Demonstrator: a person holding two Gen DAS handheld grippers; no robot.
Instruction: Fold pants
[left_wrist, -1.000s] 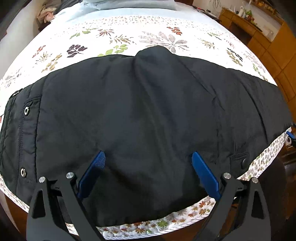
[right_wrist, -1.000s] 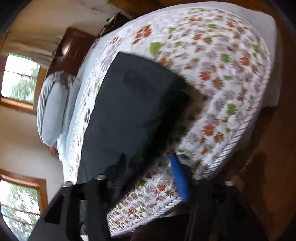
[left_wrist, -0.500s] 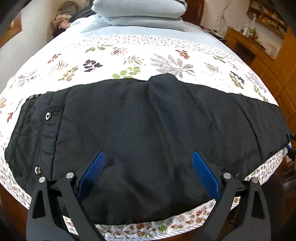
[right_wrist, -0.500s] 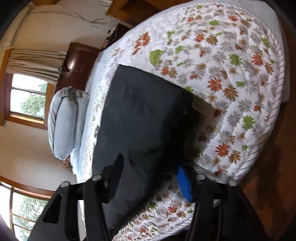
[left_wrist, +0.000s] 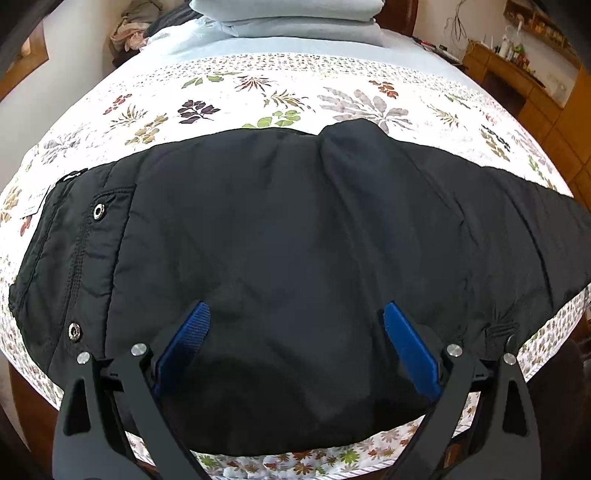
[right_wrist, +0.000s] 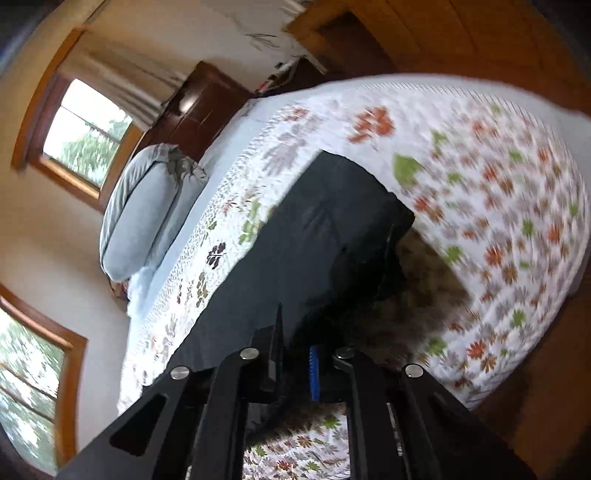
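Note:
Black padded pants (left_wrist: 280, 236) lie spread across the floral quilt, waistband with snaps at the left, legs running to the right. My left gripper (left_wrist: 295, 332) is open and empty, its blue pads hovering over the pants near the front edge. In the right wrist view the pants (right_wrist: 306, 236) run away from me, and their leg end looks lifted off the quilt. My right gripper (right_wrist: 295, 354) is shut on the pants' near leg edge, with fabric pinched between its narrow jaws.
The floral quilt (left_wrist: 258, 88) covers a bed; folded grey bedding (left_wrist: 295, 14) sits at its head. A wooden cabinet (left_wrist: 517, 74) stands at the right. In the right wrist view the quilt edge (right_wrist: 517, 295) drops to a wooden floor (right_wrist: 535, 406).
My right gripper has closed from open onto the pants' leg edge and lifted it, with the view rolling. My left gripper has drawn back, so more of the bed shows.

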